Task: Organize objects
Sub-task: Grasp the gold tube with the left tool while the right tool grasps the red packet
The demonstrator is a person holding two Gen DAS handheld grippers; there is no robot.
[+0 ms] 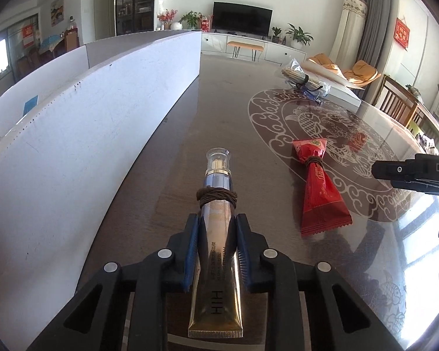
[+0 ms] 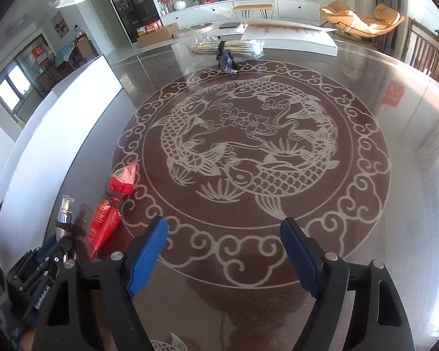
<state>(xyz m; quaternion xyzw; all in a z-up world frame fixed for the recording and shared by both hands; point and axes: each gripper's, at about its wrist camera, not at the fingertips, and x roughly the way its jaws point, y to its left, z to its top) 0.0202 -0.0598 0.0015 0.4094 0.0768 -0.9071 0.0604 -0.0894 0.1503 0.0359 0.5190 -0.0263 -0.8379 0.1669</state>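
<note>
**Tube gripped on the left, right fingers free**

Tube [image 1: 216,234] sits clamped between my left fingers [image 1: 190,242], gripped at mid-body, so the crimped tail points back at me and the clear cap points away. A brown band is wound round its neck, just beyond the pads. My left gripper [image 1: 215,222] points down over the surface [image 1: 175,161], beside the white board [image 1: 87,122].

My right gripper [image 2: 224,234] hangs parted over the fish medallion, nothing between its fingers [image 2: 149,251]; I judge it ready for the next item.

Just beyond lies the red packet [image 1: 322,193], banded too, flat on the surface. Farthest, the chopstick bundle [image 2: 228,47] rests near the far edge.

The left view shows the grip itself; the right view shows the whole medallion and the bundle plainly.
</note>
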